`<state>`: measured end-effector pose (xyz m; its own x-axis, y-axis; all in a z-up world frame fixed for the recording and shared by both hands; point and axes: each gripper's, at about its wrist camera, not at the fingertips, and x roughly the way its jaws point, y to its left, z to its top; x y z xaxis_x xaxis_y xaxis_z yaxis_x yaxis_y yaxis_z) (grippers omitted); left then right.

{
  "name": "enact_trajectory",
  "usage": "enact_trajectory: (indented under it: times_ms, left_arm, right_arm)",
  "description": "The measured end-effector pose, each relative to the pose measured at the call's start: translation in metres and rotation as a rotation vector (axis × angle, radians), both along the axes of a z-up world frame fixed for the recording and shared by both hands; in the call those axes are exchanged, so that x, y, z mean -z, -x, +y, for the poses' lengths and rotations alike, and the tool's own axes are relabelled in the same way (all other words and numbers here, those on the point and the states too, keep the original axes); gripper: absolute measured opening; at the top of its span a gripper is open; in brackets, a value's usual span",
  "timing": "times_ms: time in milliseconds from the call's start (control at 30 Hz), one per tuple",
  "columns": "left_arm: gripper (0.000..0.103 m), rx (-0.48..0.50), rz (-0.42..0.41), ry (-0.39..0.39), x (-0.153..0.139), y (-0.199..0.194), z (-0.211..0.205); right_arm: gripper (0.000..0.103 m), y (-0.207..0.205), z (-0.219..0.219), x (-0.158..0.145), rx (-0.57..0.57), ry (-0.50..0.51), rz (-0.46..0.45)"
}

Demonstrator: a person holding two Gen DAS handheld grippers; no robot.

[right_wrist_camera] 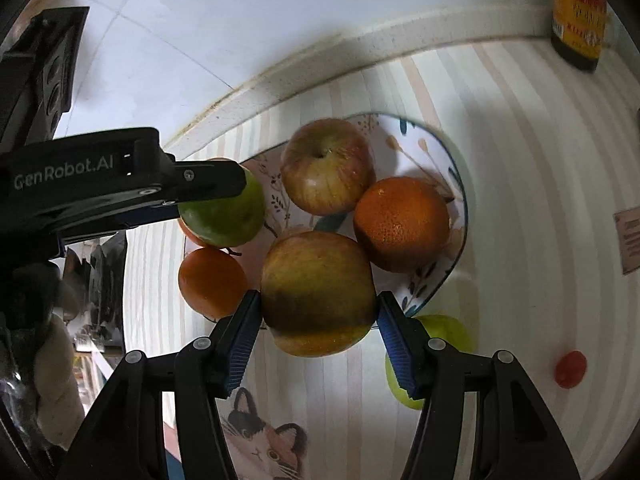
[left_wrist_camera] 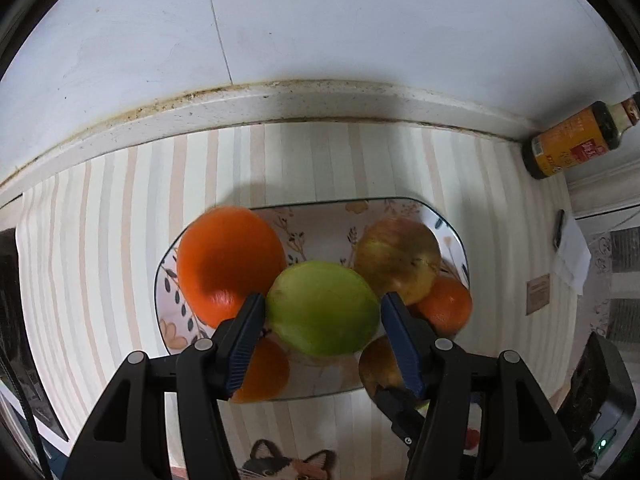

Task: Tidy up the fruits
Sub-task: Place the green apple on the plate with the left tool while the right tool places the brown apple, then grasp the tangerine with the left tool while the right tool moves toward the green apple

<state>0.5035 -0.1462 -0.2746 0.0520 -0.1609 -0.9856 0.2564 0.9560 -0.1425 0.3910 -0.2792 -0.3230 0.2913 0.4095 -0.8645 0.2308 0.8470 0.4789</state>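
My left gripper [left_wrist_camera: 323,304] is shut on a green apple [left_wrist_camera: 322,308], held over a floral plate [left_wrist_camera: 320,214]. On the plate lie a big orange [left_wrist_camera: 228,260], a red-yellow apple [left_wrist_camera: 396,260] and two smaller oranges [left_wrist_camera: 448,304] [left_wrist_camera: 264,372]. In the right wrist view my right gripper [right_wrist_camera: 318,298] is shut on a second red-yellow apple [right_wrist_camera: 318,292] at the plate's [right_wrist_camera: 440,152] near edge. The left gripper's finger [right_wrist_camera: 212,180] reaches in from the left with the green apple [right_wrist_camera: 228,216]. Another green apple [right_wrist_camera: 448,332] lies on the mat, partly hidden behind my right finger.
A striped mat [left_wrist_camera: 100,240] with a cat print covers the counter, and a white ledge [left_wrist_camera: 280,100] and wall run along its back. A sauce bottle [left_wrist_camera: 580,140] stands at the back right. A small red fruit [right_wrist_camera: 571,369] lies on the mat at the right. Dark equipment [left_wrist_camera: 600,400] sits at the right edge.
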Motion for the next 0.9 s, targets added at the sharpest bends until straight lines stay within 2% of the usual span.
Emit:
enact_trajectory:
  times_ms: [33,67,100,133,167,267,333,467,567,700,900]
  left_arm:
    - [0.058,-0.003,-0.004,-0.003,-0.001,-0.001,0.0]
    - [0.06,-0.005,-0.01,-0.006,-0.003,-0.003,-0.001]
    - [0.072,-0.006,-0.018,-0.005,-0.005,-0.003,-0.001]
    - [0.086,-0.007,-0.025,-0.004,-0.008,-0.003,0.001]
    - [0.089,-0.009,-0.031,-0.004,-0.009,-0.003,0.001]
    - [0.089,-0.026,-0.053,-0.012,-0.014,0.0,0.009]
    - [0.089,-0.041,-0.053,-0.011,-0.015,0.005,0.017]
    - [0.089,-0.08,-0.071,-0.026,-0.017,0.022,0.037]
    - [0.089,-0.107,-0.102,-0.05,-0.021,0.038,0.05]
    - [0.089,-0.135,-0.137,-0.067,-0.029,0.062,0.064]
    - [0.089,-0.139,-0.212,-0.076,-0.053,0.094,0.073]
  right_arm:
    - [0.064,0.0,0.001,0.004,0.01,-0.014,0.013]
    - [0.077,0.001,-0.002,0.007,0.027,-0.031,0.025]
    - [0.086,0.0,-0.002,0.004,0.033,-0.035,0.027]
    - [0.089,0.0,-0.004,0.001,0.041,-0.038,0.025]
    - [0.09,0.0,-0.005,0.0,0.045,-0.03,0.03]
    - [0.092,0.002,-0.009,-0.011,0.055,0.004,0.051]
    - [0.097,0.001,-0.01,-0.02,0.04,0.084,0.06]
    - [0.097,0.002,-0.006,-0.041,-0.008,0.262,0.043]
    - [0.097,0.003,-0.005,-0.045,-0.034,0.336,0.031]
    - [0.097,0.008,-0.001,-0.057,-0.06,0.39,0.01]
    - [0.097,0.026,0.013,-0.083,-0.076,0.419,-0.025]
